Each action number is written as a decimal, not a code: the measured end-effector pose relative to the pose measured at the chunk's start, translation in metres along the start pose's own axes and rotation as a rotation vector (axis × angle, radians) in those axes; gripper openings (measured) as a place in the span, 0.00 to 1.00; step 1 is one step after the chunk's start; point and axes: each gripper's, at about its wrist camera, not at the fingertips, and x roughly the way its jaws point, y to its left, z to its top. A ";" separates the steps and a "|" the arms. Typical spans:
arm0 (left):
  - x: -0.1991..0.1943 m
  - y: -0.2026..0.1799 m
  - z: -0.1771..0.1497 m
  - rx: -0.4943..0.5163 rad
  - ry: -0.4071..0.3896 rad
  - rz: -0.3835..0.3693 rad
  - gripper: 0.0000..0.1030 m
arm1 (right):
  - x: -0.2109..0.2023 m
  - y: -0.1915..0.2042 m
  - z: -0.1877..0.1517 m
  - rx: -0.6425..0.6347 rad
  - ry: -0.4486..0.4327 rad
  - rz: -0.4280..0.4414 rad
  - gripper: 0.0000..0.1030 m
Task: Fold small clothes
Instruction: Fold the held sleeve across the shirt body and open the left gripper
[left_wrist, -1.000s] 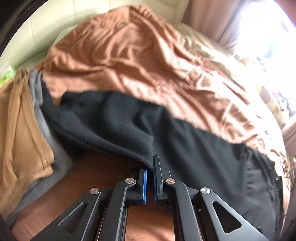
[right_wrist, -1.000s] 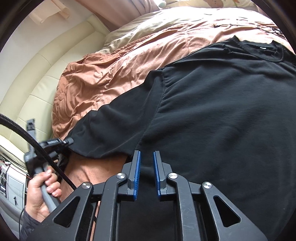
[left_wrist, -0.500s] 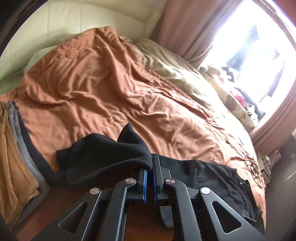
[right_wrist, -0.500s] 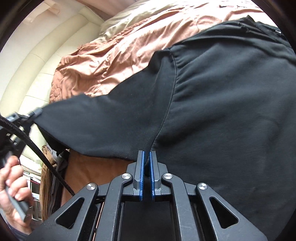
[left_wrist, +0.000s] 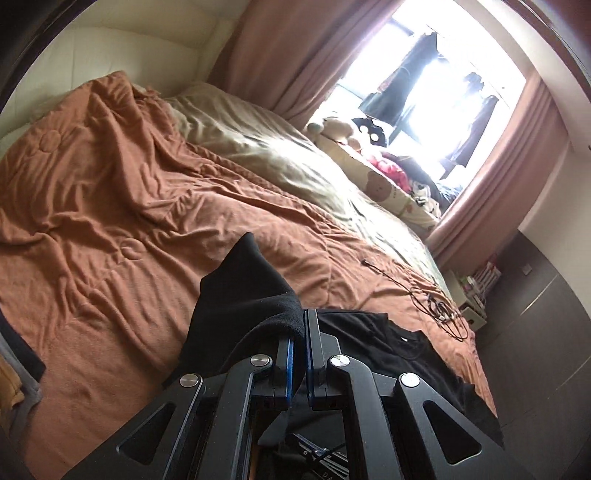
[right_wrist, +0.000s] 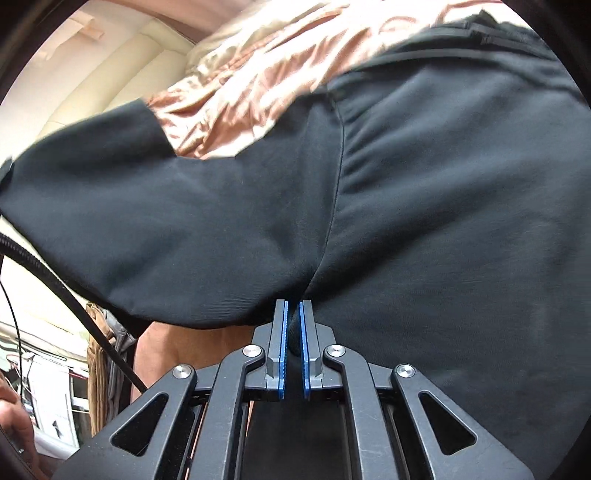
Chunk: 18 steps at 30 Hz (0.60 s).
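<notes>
A rust-coloured quilt (left_wrist: 122, 206) fills the left and centre of the left wrist view, with a beige sheet (left_wrist: 280, 155) running toward the bright window (left_wrist: 436, 85) at the upper right. The black T-shirt (right_wrist: 424, 206) is spread across the quilt; in the right wrist view it takes up most of the frame, its sleeve (right_wrist: 122, 221) reaching to the left edge, while in the left wrist view its collar lies at the lower right. A stack of folded clothes (right_wrist: 105, 354) is seen at the lower left of the right wrist view. The left gripper (left_wrist: 300, 332), at the bottom centre of its frame, is closed to a narrow slit on a raised bunch of the sleeve cloth, which peaks above the jaws. The right gripper (right_wrist: 293, 325) is likewise pinched nearly shut, with a fold of fabric at the underarm seam caught between its blue pads (right_wrist: 283, 343). The step in hand is judged to be the folding-in of the sleeve side. For the next move, the lifted sleeve would need to be carried over the body panel and laid flat, with the seam held as the hinge line.
</notes>
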 end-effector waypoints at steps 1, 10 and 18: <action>0.002 -0.007 -0.001 0.016 0.004 -0.013 0.04 | -0.007 0.000 -0.001 -0.011 -0.012 -0.007 0.06; 0.020 -0.057 -0.018 0.082 0.055 -0.106 0.04 | -0.070 -0.044 -0.014 0.041 -0.093 -0.035 0.46; 0.050 -0.108 -0.045 0.128 0.127 -0.166 0.04 | -0.126 -0.091 -0.029 0.138 -0.163 -0.058 0.46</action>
